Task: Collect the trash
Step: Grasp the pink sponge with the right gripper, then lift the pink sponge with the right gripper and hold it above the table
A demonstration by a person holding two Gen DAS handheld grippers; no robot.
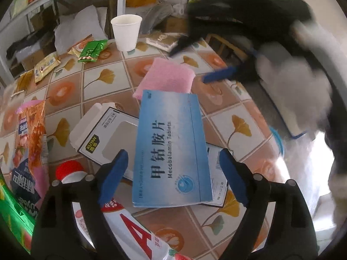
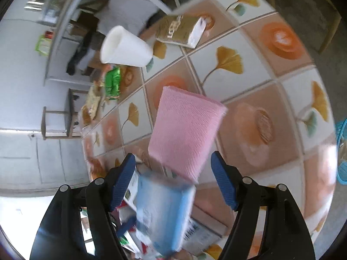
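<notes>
Right now we hold our left gripper [image 1: 173, 173] spread wide over the tiled bench [image 1: 227, 117], grasping nothing, its blue pads on either side of a blue medicine box [image 1: 171, 149]. That box lies flat on a white carton [image 1: 104, 134], and its far end overlaps a folded pink cloth [image 1: 167, 75]. Our right gripper [image 2: 173, 177] is also released and empty, hanging above the same cloth and box; from the left wrist view it [image 1: 208, 65] shows blurred past the cloth. Farther back a white paper cup [image 1: 126, 32] stands upright, with a green wrapper [image 1: 92, 51] to its left and a gold box [image 1: 162, 40] to its right. Snack bags [image 1: 30, 143] crowd the bench's left edge.
</notes>
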